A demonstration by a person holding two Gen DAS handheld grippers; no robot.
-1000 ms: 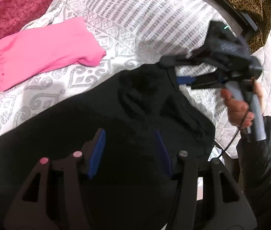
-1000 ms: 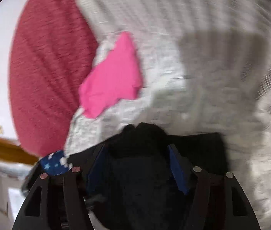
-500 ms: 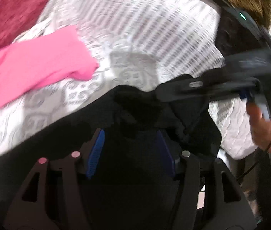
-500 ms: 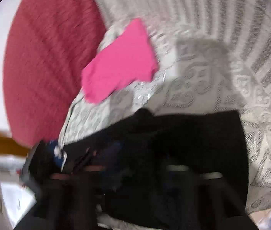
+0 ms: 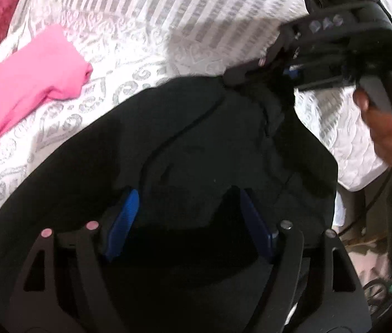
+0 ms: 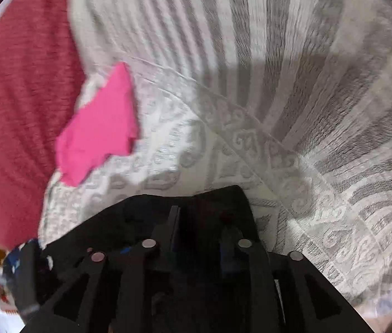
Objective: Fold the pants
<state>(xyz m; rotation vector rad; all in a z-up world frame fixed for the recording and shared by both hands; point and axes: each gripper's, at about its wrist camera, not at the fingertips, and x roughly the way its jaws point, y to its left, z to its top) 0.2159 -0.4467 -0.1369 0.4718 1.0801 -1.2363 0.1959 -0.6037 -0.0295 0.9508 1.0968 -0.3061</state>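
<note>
Left wrist view: the black pants (image 5: 209, 144) lie spread on the white patterned bedspread (image 5: 146, 22), filling the picture from the middle down to 6 o'clock. The left gripper (image 5: 187, 219) stands wide over them; its jaws have just been opening. The blue pads (image 5: 123, 219) rest against the dark cloth with fabric lying loose between them, so nothing looks pinched. At 2 o'clock the right gripper (image 5: 237, 76) comes in from the side, a hand (image 5: 384, 127) on its handle, its tips at the upper edge of the pants. A pink garment (image 5: 21, 94) lies at 9 o'clock, apart from the pants.

Right wrist view: blurred. The right gripper (image 6: 201, 230) shows at 6 o'clock, jaws narrow but with a gap, having just been opening a little. Black cloth sits around and between the fingers; whether they pinch it I cannot tell. The pink garment (image 6: 98, 130) is at 9 o'clock, beside a dark red blanket (image 6: 15, 111).

Risks, as I judge them: with the left jaws off the cloth, a pull from the right side alone would likely drag the whole garment or bunch it up. A thin, uncertain bite on the right could slip mid-fold. Black fingers on black fabric also make a missed or double-layer grab easy.
</note>
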